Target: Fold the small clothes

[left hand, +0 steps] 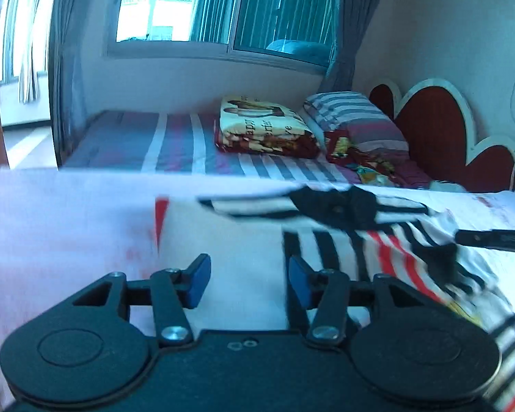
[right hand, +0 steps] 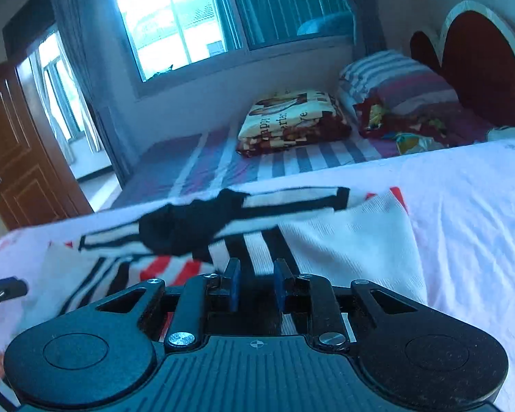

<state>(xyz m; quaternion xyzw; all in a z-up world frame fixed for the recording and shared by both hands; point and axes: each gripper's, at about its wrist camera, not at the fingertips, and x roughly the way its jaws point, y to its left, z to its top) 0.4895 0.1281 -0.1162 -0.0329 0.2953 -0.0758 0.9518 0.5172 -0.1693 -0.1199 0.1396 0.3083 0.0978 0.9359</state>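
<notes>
The left gripper (left hand: 249,281) points forward and somewhat down, its blue-padded fingers (left hand: 198,281) wide apart and empty. The right gripper (right hand: 256,288) stands narrowly parted, gripping nothing.

Pale pink sheet (right hand: 470,213) – striped garment (right hand: 343,240) lying flat on it, partly folded

Daylit window (right hand: 175,34), grey curtains (left hand: 357,17), striped bed (left hand: 175,144) with red heart-shaped headboard (left hand: 432,127), brown door (right hand: 20,158).

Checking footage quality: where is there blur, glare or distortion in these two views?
Left wrist view: striped garment smeared by motion blur, window blown out, fisheye bends the edges. Right wrist view: sharper, garment slightly soft, window glaring, strong blue cast.
</notes>
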